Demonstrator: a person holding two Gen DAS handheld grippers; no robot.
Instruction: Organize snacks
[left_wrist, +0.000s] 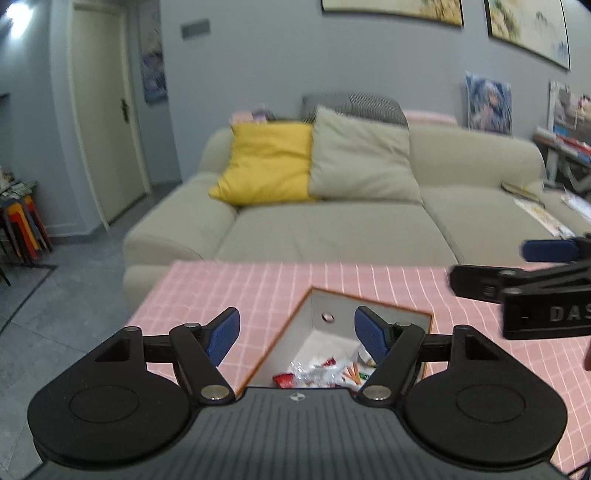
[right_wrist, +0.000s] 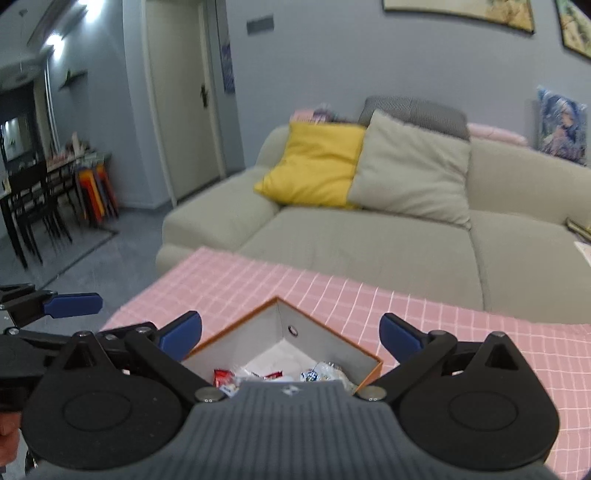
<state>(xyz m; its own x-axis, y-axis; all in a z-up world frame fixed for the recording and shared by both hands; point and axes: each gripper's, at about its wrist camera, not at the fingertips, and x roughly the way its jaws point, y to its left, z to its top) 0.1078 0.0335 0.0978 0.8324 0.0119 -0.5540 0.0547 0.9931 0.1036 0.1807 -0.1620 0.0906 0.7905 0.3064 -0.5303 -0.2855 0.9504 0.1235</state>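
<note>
— Left wrist view first: what's under the left gripper (left_wrist: 297, 336)?

— An orange-edged box (left_wrist: 369, 306) sitting on the table (left_wrist: 229, 291), which has a pink checked cloth over it. The fingers are spread wide with nothing between them, above the box's near side.

— And the snacks?

— Snacks (left_wrist: 325, 373) lie in a loose heap on the box floor: a red wrapper, some clear and white packets. They're partly hidden by the gripper body, so I can't count them.

— The other one?

— The right gripper (right_wrist: 291, 338) is spread apart and empty too, above the same box (right_wrist: 332, 336), with the snacks (right_wrist: 280, 374) showing just past its body. Each gripper shows at the edge of the other's view, so they are side by side.

— Behind them?

— A beige sofa (right_wrist: 369, 236) with a yellow cushion (right_wrist: 314, 170) beside a grey cushion (right_wrist: 410, 173).
</note>
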